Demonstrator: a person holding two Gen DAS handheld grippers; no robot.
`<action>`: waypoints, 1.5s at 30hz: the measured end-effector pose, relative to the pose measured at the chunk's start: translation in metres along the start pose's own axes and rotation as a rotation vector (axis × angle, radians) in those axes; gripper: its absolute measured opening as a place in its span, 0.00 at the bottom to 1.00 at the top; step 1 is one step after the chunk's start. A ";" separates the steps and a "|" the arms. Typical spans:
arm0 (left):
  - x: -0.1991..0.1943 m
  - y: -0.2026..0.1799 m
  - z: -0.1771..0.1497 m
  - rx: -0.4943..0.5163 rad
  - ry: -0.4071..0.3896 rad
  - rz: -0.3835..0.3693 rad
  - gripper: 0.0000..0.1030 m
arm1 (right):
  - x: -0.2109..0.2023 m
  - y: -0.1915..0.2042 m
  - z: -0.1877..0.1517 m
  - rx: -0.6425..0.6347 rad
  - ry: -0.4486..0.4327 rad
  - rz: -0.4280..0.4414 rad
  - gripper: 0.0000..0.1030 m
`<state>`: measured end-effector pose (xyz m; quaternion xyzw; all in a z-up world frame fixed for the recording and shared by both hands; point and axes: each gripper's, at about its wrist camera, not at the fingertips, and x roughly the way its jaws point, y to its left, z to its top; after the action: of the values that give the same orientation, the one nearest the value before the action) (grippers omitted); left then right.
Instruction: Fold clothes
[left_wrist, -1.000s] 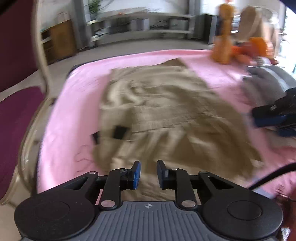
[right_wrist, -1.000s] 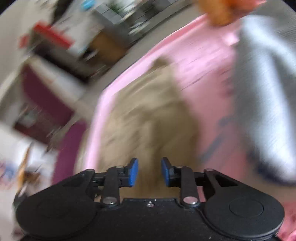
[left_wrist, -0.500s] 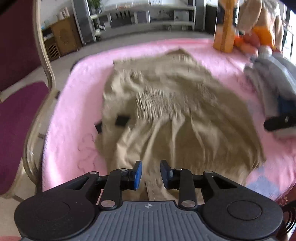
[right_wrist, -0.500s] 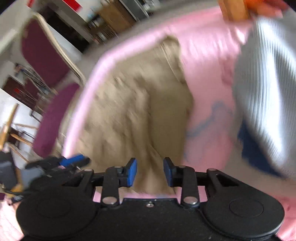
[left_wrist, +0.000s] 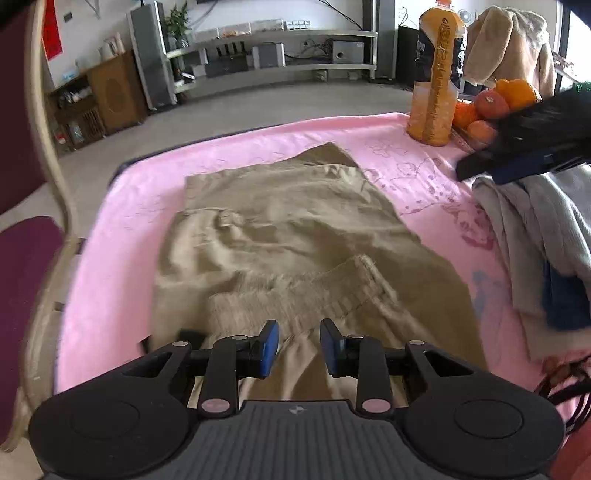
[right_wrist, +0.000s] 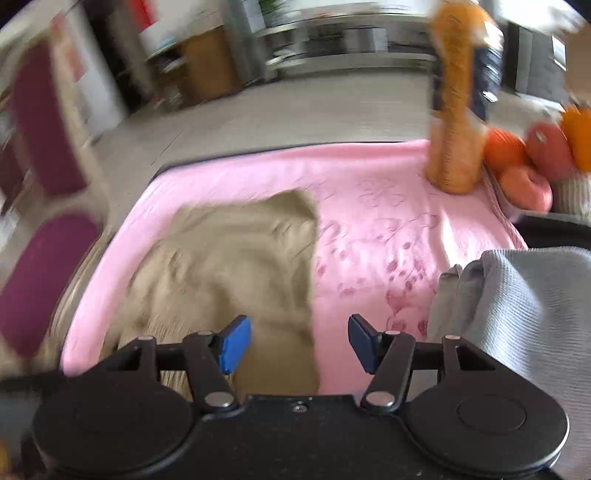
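A khaki garment (left_wrist: 295, 240) lies crumpled and partly folded on a pink cloth-covered table (left_wrist: 122, 221); it also shows in the right wrist view (right_wrist: 229, 266). My left gripper (left_wrist: 298, 349) hovers over its near waistband edge, open with a narrow gap and empty. My right gripper (right_wrist: 300, 343) is wide open and empty above the garment's right edge; it shows in the left wrist view (left_wrist: 517, 166) at the far right.
A pile of grey and blue clothes (left_wrist: 546, 251) lies at the table's right side, also in the right wrist view (right_wrist: 524, 302). An orange juice bottle (left_wrist: 437, 74) and fruit (left_wrist: 495, 107) stand at the back right. A purple chair (left_wrist: 26, 266) stands left.
My right gripper has opened wide and swung toward the garment's right edge. My left gripper has opened a little and moved closer over the garment's near edge.
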<state>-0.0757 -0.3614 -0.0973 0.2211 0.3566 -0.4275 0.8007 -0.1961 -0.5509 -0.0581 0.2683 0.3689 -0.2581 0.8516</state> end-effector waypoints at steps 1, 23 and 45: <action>0.007 -0.002 0.004 -0.002 0.005 -0.005 0.28 | 0.010 -0.007 0.005 0.046 -0.021 0.018 0.56; 0.069 0.011 0.012 -0.013 0.064 -0.145 0.25 | 0.169 -0.077 0.052 0.375 0.194 0.425 0.37; -0.004 0.005 -0.003 -0.014 0.020 -0.132 0.22 | 0.011 0.033 0.026 -0.178 -0.191 0.414 0.05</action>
<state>-0.0741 -0.3543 -0.0961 0.1957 0.3814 -0.4746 0.7688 -0.1553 -0.5464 -0.0425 0.2361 0.2451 -0.0689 0.9378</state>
